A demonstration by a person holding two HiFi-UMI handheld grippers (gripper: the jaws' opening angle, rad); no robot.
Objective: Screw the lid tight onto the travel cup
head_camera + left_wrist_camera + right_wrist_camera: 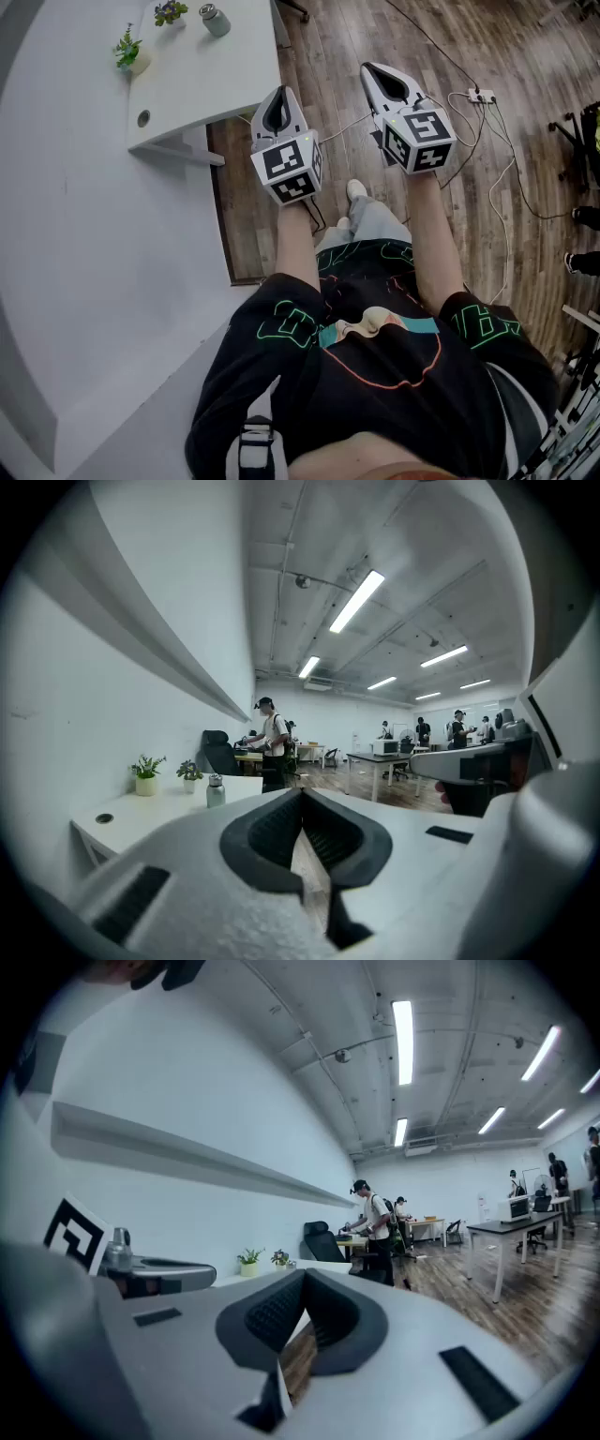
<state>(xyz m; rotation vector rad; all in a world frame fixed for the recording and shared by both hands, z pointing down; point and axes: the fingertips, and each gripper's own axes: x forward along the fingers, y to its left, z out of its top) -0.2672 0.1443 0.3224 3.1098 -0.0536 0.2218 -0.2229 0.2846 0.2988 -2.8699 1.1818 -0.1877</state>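
Observation:
The travel cup (pixel 215 19), grey-green with a metal lid on top, stands on the white desk (pixel 202 80) at the far end; the left gripper view shows the cup (pixel 216 791) upright beside two potted plants. I hold both grippers out over the wooden floor, well short of the desk. My left gripper (pixel 278 96) is shut with nothing between its fingers, and its jaws (pixel 302 794) meet at the tips. My right gripper (pixel 377 71) is also shut and empty, with the pads together (pixel 305 1275). The cup lies ahead and to the left of both.
Two small potted plants (pixel 128 52) (pixel 170 11) stand on the desk near a round cable hole (pixel 142 118). A white wall (pixel 75 281) runs along the left. Cables and a power strip (pixel 481 96) lie on the floor at right. People (pixel 273 747), a chair and tables fill the far room.

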